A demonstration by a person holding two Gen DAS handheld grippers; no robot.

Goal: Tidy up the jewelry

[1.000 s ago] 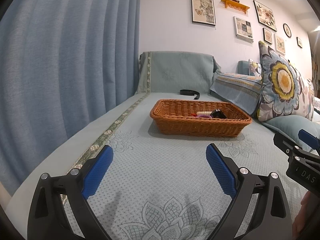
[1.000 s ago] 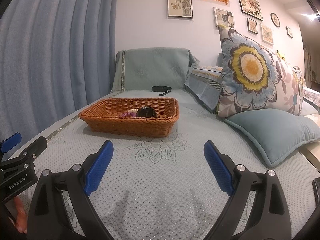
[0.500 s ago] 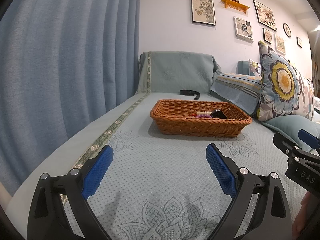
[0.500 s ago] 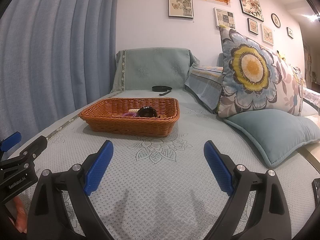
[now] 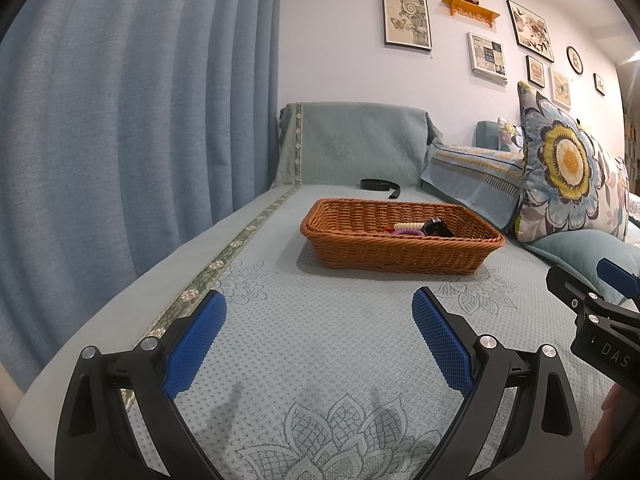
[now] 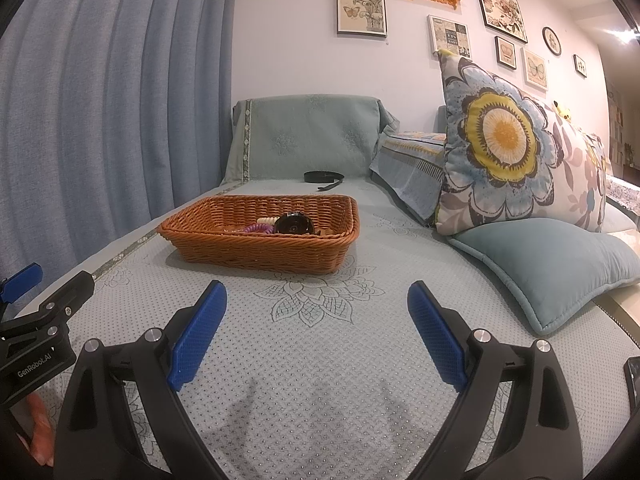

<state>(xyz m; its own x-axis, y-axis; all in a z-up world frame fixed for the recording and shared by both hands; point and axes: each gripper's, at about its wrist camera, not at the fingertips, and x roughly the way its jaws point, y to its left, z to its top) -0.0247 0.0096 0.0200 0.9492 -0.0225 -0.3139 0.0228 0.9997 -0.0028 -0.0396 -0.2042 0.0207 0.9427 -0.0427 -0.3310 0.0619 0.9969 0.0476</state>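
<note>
1. The left tool [image 5: 316, 312] hangs low over the sofa seat [image 5: 320, 344] with its blue pads spread wide and nothing between them; the right tool [image 6: 316, 308] is likewise spread and empty. The two sit side by side, each showing at the edge of the other's view.

2. Ahead of both, well apart from the pads, a wicker basket [image 6: 256, 248] stands on the seat. In it lie several small pieces — a purple coil band [image 6: 258, 229], a cream beaded piece [image 6: 267, 221] and a dark round watch-like item [image 6: 294, 224], bunched together toward one side.

3. Beyond the basket, near the seat's back, a black strap [image 6: 323, 177] lies loose on the cover — outside the basket.

4. Judgement: most of the visible jewelry already lies gathered in the basket. Whether the strap belongs with it I cannot tell; if it does, that one piece is what is left. The scene fits either near-complete gathering or pieces waiting to be sorted out of the basket.
</note>
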